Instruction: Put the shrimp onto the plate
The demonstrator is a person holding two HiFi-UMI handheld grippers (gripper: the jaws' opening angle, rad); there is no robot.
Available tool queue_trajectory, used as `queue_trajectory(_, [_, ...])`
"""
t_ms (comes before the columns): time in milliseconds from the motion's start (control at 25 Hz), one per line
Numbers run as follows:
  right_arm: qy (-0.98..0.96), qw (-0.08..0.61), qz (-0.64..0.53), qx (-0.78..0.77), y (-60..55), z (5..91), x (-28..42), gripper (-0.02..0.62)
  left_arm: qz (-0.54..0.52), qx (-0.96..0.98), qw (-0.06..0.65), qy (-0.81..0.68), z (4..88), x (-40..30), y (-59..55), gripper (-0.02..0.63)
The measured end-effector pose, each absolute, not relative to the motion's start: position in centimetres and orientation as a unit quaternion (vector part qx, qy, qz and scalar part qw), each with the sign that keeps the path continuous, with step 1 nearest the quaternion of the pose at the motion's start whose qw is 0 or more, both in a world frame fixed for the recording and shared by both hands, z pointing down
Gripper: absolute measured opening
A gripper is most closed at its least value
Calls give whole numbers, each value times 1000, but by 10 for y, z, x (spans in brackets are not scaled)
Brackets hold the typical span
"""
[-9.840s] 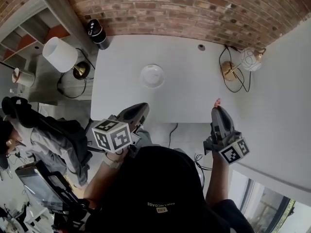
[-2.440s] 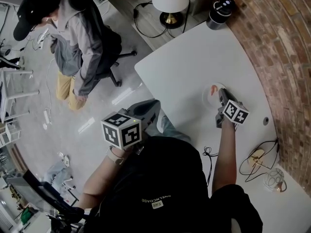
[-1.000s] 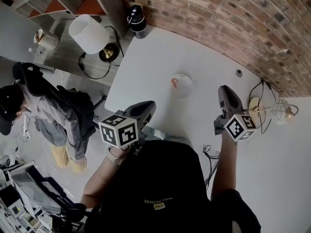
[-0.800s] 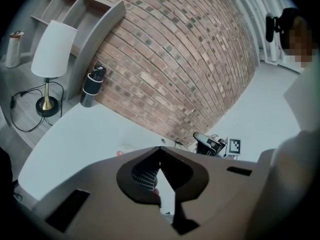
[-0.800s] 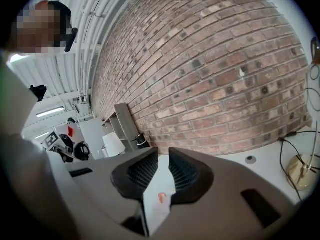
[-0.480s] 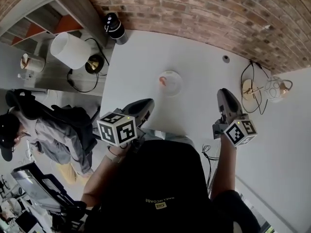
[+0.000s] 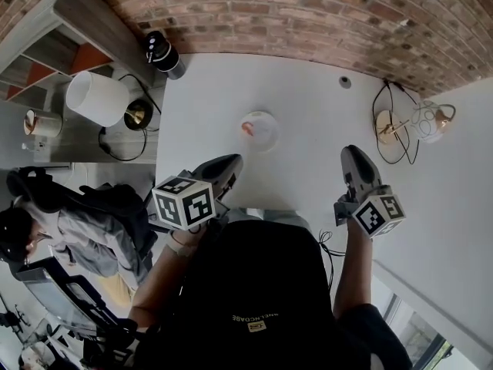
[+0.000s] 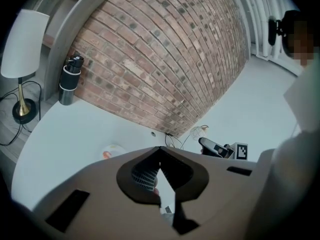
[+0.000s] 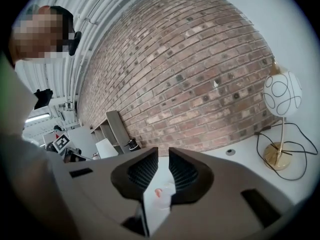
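Pink shrimp [image 7: 247,128] now lies on the small round white plate [image 7: 267,136]. The right gripper [image 7: 348,154] that carried it has drawn back, jaws slightly apart and empty. Left gripper [image 7: 227,163] is closed on nothing. Task looks done.

Your white surface [image 7: 308,160] runs along the brick wall [image 7: 308,14], with its near edge just in front of you. 3 things stand on it. A small white plate [image 7: 266,135] sits out in the middle. A dark cylindrical container [image 7: 162,54] stands upright at the far left corner. A gold-footed lamp [image 7: 387,127] with a looped cord sits at the right end, well apart from the plate. 1 round grommet [image 7: 344,82] is set into the top near the wall.
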State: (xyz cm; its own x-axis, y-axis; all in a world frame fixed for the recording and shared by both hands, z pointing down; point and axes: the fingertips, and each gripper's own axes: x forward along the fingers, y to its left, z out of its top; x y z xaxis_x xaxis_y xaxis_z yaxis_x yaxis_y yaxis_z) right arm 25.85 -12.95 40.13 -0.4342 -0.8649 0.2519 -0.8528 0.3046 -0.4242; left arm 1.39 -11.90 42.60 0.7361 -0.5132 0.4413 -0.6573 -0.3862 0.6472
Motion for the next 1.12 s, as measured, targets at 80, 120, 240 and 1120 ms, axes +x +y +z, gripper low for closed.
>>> queue_trajectory(80, [804,15,-257,-536,-127,402,260,54,87,830,426,-349,427,16,-121,3])
queue_trajectory(120, [802,17,-259,-538,-126,403,261,53,88,831,426,-347,427,17,-122,3])
queue_trajectory(240, [799,19,-262,-541,-122,406,262,52,90,833,426,-342,428,20,-125,3])
queue_trajectory(1120, [796,11,-271,-541,-125,411,262,52,90,833,428,-339,429,25,-138,3])
